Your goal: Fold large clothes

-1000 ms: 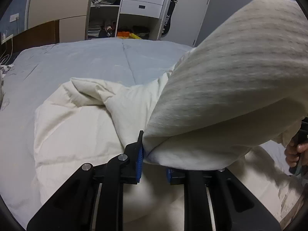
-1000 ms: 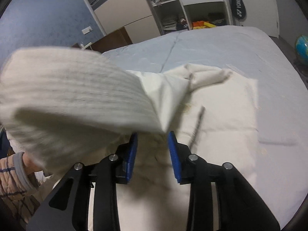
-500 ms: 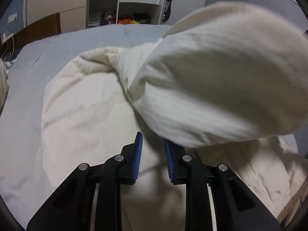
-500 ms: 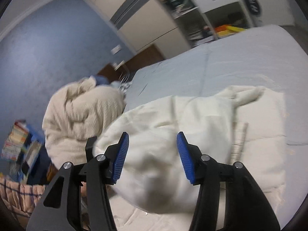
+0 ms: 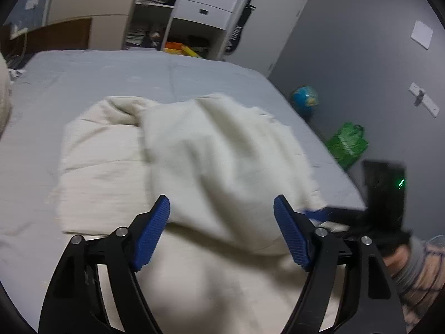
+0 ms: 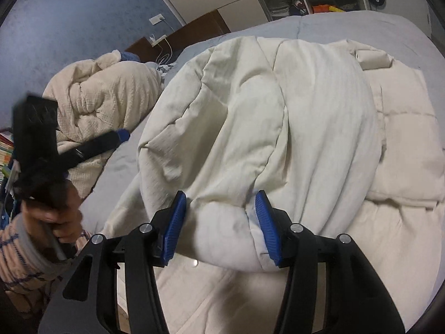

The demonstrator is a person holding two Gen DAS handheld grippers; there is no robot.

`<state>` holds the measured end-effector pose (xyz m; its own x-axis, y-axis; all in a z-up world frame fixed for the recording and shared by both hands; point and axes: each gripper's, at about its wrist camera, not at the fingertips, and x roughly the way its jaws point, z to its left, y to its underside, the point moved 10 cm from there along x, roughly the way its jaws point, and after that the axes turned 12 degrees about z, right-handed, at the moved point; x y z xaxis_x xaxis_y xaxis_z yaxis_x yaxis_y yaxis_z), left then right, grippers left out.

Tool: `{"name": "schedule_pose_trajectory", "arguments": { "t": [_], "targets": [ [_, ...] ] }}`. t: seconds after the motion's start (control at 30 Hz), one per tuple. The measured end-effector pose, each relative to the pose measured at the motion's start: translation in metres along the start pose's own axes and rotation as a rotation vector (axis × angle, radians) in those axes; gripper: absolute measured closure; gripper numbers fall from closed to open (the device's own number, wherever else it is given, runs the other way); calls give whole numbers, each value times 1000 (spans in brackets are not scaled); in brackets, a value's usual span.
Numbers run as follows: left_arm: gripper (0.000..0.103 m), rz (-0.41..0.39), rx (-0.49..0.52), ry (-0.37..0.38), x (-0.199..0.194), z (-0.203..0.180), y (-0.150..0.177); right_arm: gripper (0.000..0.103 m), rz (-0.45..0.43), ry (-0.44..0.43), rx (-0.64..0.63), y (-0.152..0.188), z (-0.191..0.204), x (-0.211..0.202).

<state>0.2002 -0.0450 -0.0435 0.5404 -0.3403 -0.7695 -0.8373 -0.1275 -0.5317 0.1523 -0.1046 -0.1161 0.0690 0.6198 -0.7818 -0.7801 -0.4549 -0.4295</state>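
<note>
A large cream quilted garment [image 5: 211, 153] lies on the grey bed [image 5: 83, 89], with one part thrown over the rest in a puffy fold. My left gripper [image 5: 222, 231] is open and empty, just in front of the fold's near edge. My right gripper [image 6: 219, 222] is open, its blue pads on either side of the fold's near bulge [image 6: 222, 233] without pinching it. The garment also fills the right wrist view [image 6: 278, 111]. The left gripper shows at the left of the right wrist view [image 6: 122, 135], the right gripper at the right of the left wrist view [image 5: 314, 213].
A second cream knitted bundle [image 6: 105, 94] lies at the bed's left side by the headboard. A wardrobe with white drawers [image 5: 205, 2] stands beyond the bed. A globe [image 5: 304, 97] and a green bag [image 5: 347, 144] sit on the floor to the right.
Both grippers let go of the lifted part of the garment and opened wide. That part dropped forward over the rest of the garment on the bed.
</note>
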Motion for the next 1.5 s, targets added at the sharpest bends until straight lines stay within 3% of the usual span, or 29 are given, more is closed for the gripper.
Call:
{"name": "schedule_pose_trajectory", "arguments": {
  "t": [0.13,0.2,0.23,0.3,0.4,0.57,0.83,0.87,0.9,0.97,1.07,1.17,1.27,1.33,1.4,1.5],
  "targets": [
    [28,27,-54,57,17,-27,-13,55,-31,-12,24,3,0,-8],
    [33,63,-82,32,35,-30,-19,55,-45,-11,26,8,-2,-16],
    [38,78,-84,28,40,-32,-17,55,-52,-11,29,11,-4,-21],
    [66,113,-77,10,51,-32,-12,55,-63,0,39,13,-9,-31],
    [82,130,-66,-18,59,-27,-2,54,-103,37,72,15,-22,-49],
    [86,105,-92,20,56,-17,9,54,-113,91,189,5,-53,-55],
    [87,91,-100,48,56,-15,14,55,44,175,265,-4,-63,-6],
    [87,90,-100,47,56,-15,14,66,43,167,274,-5,-64,-1],
    [87,88,-101,45,55,-13,14,92,35,155,277,-8,-63,1],
    [87,76,-112,46,52,-10,12,99,2,91,290,-17,-58,-2],
    [87,32,-144,85,38,-5,6,100,-156,-160,317,-40,-36,-35],
    [87,-26,-171,152,22,-7,-3,100,-338,-471,380,-64,-26,-78],
    [87,-73,-187,226,7,-18,-15,100,-465,-755,473,-73,-35,-100],
    [87,-74,-178,233,7,-23,-16,100,-525,-883,542,-62,-54,-96],
    [87,-42,-159,203,19,-23,-6,100,-538,-927,623,-41,-72,-77],
    [87,20,-168,162,43,-12,19,100,-480,-859,720,-3,-94,-40]
  ]
}}
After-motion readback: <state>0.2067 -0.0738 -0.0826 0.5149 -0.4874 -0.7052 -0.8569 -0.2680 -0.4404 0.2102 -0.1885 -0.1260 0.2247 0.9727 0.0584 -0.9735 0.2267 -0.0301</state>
